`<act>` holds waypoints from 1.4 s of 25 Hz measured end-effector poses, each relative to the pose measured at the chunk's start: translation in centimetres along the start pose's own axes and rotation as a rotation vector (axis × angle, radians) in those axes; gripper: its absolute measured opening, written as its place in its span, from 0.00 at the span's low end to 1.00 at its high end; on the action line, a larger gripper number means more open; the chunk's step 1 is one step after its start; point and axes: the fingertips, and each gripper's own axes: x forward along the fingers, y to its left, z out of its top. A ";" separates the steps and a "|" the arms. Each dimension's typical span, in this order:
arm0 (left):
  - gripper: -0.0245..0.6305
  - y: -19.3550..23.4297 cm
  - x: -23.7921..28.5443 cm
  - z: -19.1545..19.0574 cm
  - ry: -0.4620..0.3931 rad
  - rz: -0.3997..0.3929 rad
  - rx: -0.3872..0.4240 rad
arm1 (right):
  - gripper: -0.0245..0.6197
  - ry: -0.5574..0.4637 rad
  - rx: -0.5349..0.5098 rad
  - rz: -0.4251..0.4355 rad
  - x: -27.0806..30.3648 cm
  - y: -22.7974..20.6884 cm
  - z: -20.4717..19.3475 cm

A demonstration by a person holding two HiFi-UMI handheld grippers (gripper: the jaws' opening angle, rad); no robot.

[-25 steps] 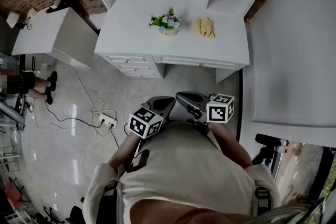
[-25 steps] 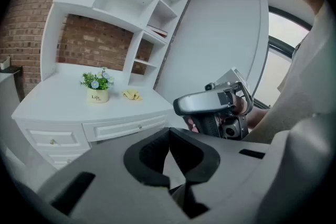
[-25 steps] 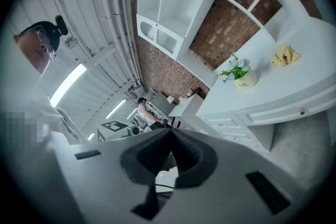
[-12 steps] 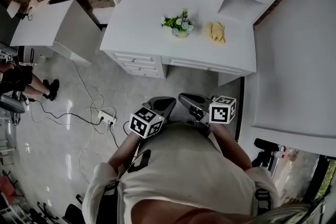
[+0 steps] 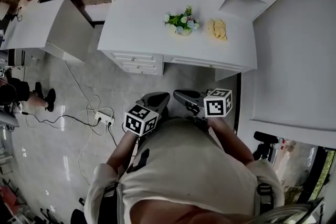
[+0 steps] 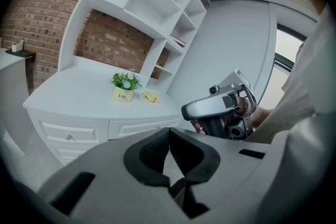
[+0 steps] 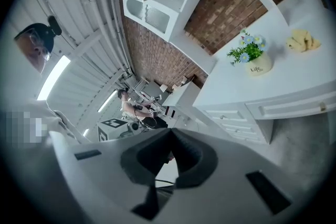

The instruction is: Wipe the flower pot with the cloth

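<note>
Not started yet: left hand-held gripper [image 5: 158,98] and right hand-held gripper [image 5: 183,96] are both clenched empty, and the crumpled yellow cloth [image 5: 218,29] sits untouched beside the small cream flower pot [image 5: 182,31].

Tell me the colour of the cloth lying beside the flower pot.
Pale yellow. The cloth shows best in the right gripper view, beside the flower pot.

The small pale flower pot [image 5: 182,31] stands upright on the white worktop [image 5: 142,13]. It has green leaves and little flowers. The yellow cloth [image 5: 218,29] lies crumpled just beside it, not touching.
</note>
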 end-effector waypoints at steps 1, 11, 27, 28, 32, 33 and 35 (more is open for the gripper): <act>0.07 0.4 -0.2 -0.1 0.000 -0.001 -0.006 | 0.05 0.000 0.006 -0.004 0.3 -0.1 0.1; 0.07 2.1 0.3 0.0 0.006 0.009 -0.036 | 0.05 0.025 0.052 -0.007 1.7 -1.5 0.6; 0.07 -0.4 9.4 5.1 0.035 0.081 0.034 | 0.05 -0.022 0.063 0.086 -4.5 -7.4 7.6; 0.07 -0.6 10.3 5.5 0.036 0.085 0.035 | 0.05 -0.027 0.060 0.088 -5.2 -8.0 8.1; 0.07 -1.5 13.5 6.8 0.041 0.097 0.028 | 0.05 -0.043 0.066 0.095 -7.9 -10.3 9.9; 0.07 -1.8 14.3 7.1 0.044 0.099 0.030 | 0.05 -0.046 0.072 0.096 -8.5 -10.9 10.3; 0.07 -2.3 15.8 7.7 0.049 0.105 0.030 | 0.05 -0.051 0.083 0.096 -9.8 -12.1 11.0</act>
